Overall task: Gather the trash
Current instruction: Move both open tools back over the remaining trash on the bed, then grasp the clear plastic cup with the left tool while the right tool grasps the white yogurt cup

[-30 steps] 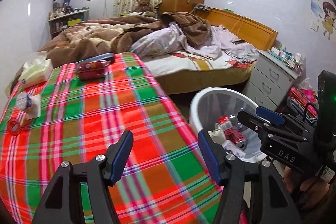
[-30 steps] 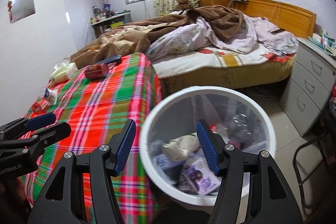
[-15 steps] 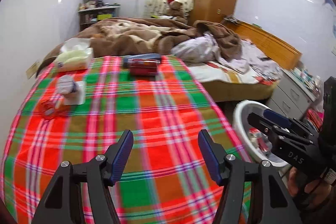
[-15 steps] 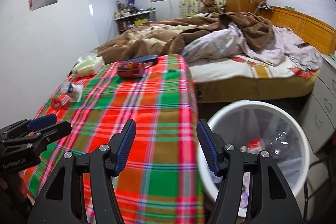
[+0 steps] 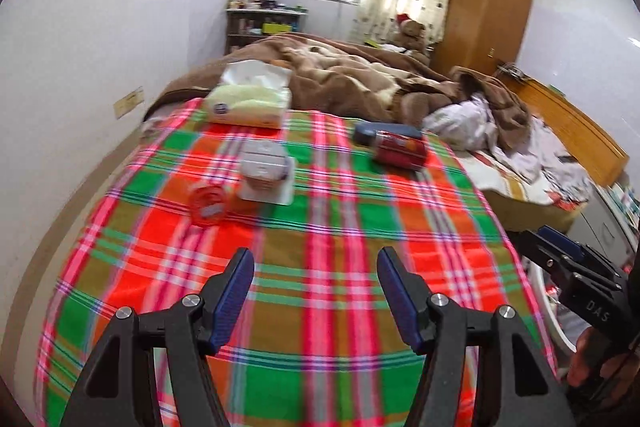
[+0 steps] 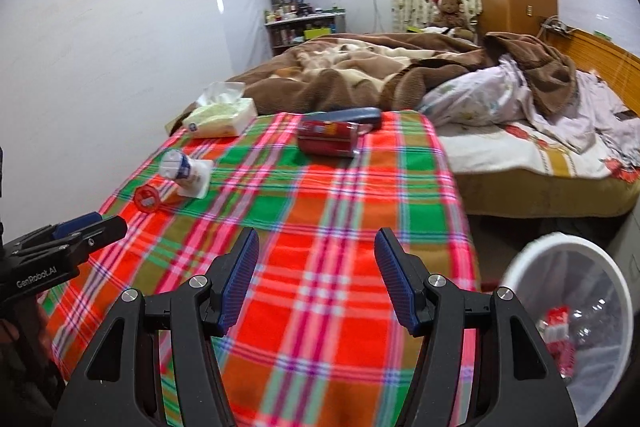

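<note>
Both empty, open grippers have been swung from the bin to the table; the red can is probably to be grasped next.

I see the white bin cut by the right edge in my right view; in the left view only a rim sliver shows behind the right gripper. Bin contents blurry, just red scraps. Red can label unreadable. Shelf clutter too small to tell. Tablecloth near edge hidden under fingers.
</note>
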Demonstrator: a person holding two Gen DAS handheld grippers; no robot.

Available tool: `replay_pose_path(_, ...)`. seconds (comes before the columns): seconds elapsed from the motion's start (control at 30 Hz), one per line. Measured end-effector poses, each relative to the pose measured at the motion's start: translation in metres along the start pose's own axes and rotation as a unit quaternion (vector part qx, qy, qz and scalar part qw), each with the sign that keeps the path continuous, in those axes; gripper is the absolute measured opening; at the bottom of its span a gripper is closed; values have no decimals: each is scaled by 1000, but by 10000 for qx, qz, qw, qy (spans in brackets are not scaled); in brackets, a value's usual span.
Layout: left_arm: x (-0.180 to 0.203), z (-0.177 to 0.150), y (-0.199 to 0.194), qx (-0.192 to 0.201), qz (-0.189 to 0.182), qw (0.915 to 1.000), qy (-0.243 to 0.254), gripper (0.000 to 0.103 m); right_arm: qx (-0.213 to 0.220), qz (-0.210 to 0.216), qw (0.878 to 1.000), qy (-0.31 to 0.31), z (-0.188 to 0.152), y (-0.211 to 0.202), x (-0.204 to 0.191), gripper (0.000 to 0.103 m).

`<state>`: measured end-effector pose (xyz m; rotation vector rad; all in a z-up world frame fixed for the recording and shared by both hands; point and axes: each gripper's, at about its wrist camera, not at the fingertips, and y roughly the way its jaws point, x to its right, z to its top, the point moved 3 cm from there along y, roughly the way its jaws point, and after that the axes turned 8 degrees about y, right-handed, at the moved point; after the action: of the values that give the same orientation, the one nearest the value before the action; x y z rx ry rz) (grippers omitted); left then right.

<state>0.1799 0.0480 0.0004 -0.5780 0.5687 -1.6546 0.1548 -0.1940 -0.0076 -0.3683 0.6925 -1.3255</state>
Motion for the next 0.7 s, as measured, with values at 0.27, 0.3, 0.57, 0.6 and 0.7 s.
replay_pose_path(0.27,-60,7,26,-173,364,9986,-329,64,-112,298,9993,-192,15,33,-40,62)
replay_pose_path(0.3,-66,7,30,-178,385,9985,-354,64,-125,343,9991,-211,17,38,-45,62)
replay_pose_path(0.57,-97,20,64,-248,427,9983,-323,64,-269,500,9977,-381,30,72,-81,62)
replay_pose_path(0.6,-99,22,68,-285,417,9982,-320,64,-274,503,9976,-382,32,76,-84,62)
replay_pose_path(0.7,-103,25,81,-366,338,9982,-334,64,-279,544,9976,-311,36,85,-92,62)
